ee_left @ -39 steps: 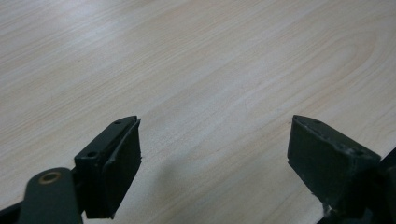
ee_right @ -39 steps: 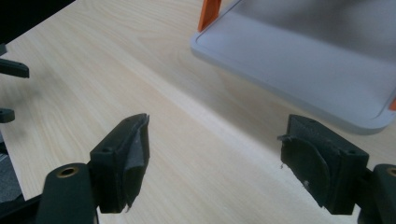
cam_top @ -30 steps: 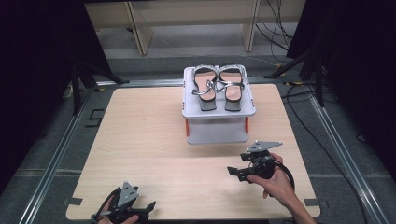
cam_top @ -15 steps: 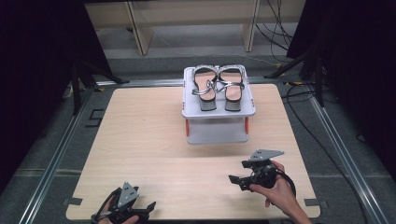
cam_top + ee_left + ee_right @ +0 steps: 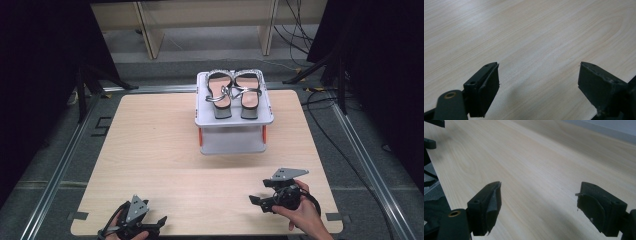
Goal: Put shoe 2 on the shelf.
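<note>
Nearest the person, both tongs rest low over the front of the table (image 5: 165, 150), the left tongs (image 5: 159, 221) at the front-left edge and the right tongs (image 5: 256, 200) toward the front right; each gripper view shows its jaws standing wide apart over bare wood, nothing between them. Well beyond, toward the far edge, a grey stand (image 5: 232, 122) carries a pair of sandals, the left sandal (image 5: 219, 96) and the right sandal (image 5: 248, 92) lying side by side on its top, toes away from the person, the thin metallic straps of one seeming to cross onto the other, though the view is too small to be sure. Such sandals are probably light, with a fairly stiff sole and block heel, while the straps are slack and likely to slide or snag. The safer hold would be across the sole edge near the heel, one sandal per tongs, lifting straight up so tangled straps part without dragging the neighbour off the stand.
</note>
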Demonstrator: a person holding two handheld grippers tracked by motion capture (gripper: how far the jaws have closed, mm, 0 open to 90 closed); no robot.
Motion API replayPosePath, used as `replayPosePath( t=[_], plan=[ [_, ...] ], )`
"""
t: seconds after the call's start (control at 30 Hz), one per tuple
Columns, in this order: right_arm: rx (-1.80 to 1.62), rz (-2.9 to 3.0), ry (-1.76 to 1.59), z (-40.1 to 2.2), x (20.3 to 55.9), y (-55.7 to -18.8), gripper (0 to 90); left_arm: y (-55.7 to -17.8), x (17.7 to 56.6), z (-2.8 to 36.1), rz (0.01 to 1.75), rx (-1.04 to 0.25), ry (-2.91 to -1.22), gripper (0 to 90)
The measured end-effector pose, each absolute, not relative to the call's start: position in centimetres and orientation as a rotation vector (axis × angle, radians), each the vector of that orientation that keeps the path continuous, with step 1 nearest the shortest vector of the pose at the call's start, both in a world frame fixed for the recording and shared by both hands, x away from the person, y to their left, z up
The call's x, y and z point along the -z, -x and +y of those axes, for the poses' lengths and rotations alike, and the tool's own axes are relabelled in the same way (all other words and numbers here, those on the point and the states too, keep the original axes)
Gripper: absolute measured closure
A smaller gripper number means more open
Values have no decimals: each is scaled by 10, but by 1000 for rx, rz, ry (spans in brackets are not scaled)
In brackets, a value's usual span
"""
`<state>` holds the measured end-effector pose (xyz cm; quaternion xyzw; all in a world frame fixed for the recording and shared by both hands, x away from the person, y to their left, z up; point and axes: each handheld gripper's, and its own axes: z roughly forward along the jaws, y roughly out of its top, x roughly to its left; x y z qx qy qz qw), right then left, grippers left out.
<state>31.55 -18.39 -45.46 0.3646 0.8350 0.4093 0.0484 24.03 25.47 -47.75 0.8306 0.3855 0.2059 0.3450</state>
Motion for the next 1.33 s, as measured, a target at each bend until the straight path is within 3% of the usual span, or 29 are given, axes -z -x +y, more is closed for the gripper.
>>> replayPosePath(
  t=[0.27, 0.77, 1.33],
  plan=[
    [-1218, 2558, -1123, -188, 461, -305, 192, -244, 477, 257, 940, -556, -2202, 167],
    [-1172, 2557, -1118, -196, 465, -290, 170, -239, 478, 254, 1022, -515, -2149, 156],
    [-1120, 2565, -1100, -196, 467, -288, 169, -242, 477, 255, 985, -544, -2177, 156]
  ],
)
